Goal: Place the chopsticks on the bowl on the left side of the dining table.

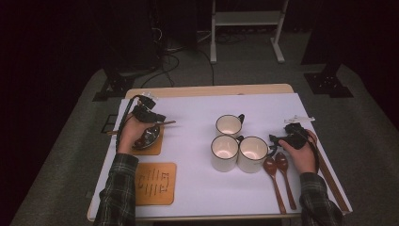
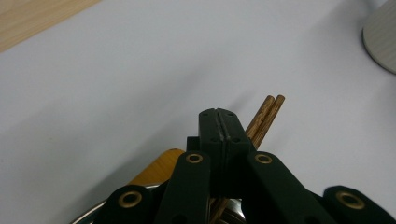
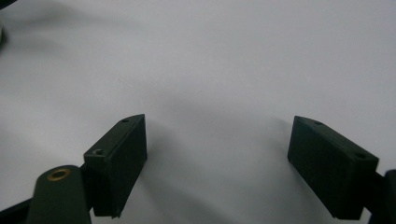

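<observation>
On the left side of the table: left gripper (image 1: 159, 121), jaws closed, clamped on a pair of chopsticks (image 2: 266, 115).
Chopsticks' place: over a metal bowl (image 1: 147, 136) that sits on a wooden coaster (image 1: 155, 147); tips stick out past the jaws above the white table cover (image 1: 197, 188).
Handling: probably light, stiff, thin wood; the smooth round sticks may roll or scissor apart in a pinch.
Where to hold: judged best near the middle, both sticks side by side, squeezed across the pair.
Right gripper (image 3: 217, 161): jaws wide apart, nothing between them, beside the mugs (image 1: 253, 154) and wooden spoons (image 1: 277, 179).
</observation>
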